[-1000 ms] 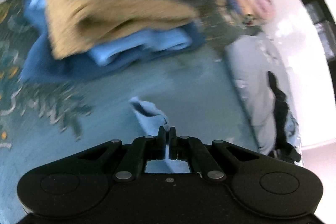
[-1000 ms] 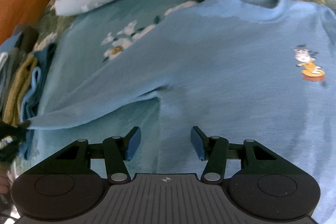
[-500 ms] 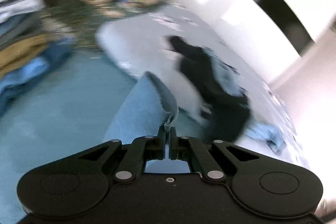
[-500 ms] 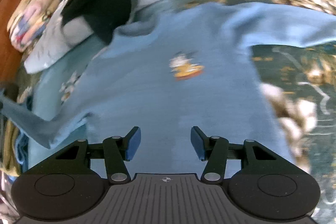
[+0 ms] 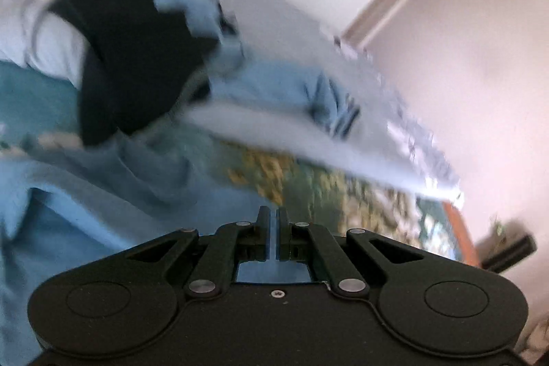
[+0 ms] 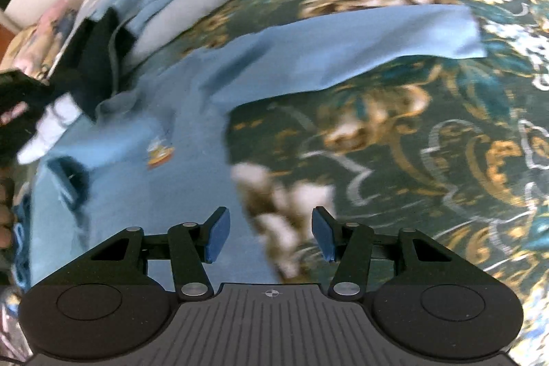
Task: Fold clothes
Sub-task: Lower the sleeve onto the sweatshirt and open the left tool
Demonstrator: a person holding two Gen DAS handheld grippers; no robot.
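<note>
A light blue sweatshirt with a small cartoon patch lies spread on a dark green patterned bedspread. Its right sleeve stretches out flat to the right. My left gripper is shut on the blue sleeve cloth, with more of the sweatshirt below and to the left. My right gripper is open and empty, hovering over the sweatshirt's right side edge where it meets the bedspread.
A pile of black and light blue garments lies on a pale grey quilt behind the sweatshirt. The black garment also shows in the right wrist view. A white wall is beyond the bed.
My left gripper has swung right with the sleeve, away from the folded stack toward the sweatshirt body. My right gripper has moved right from the chest to the sweatshirt's right edge, still open.
</note>
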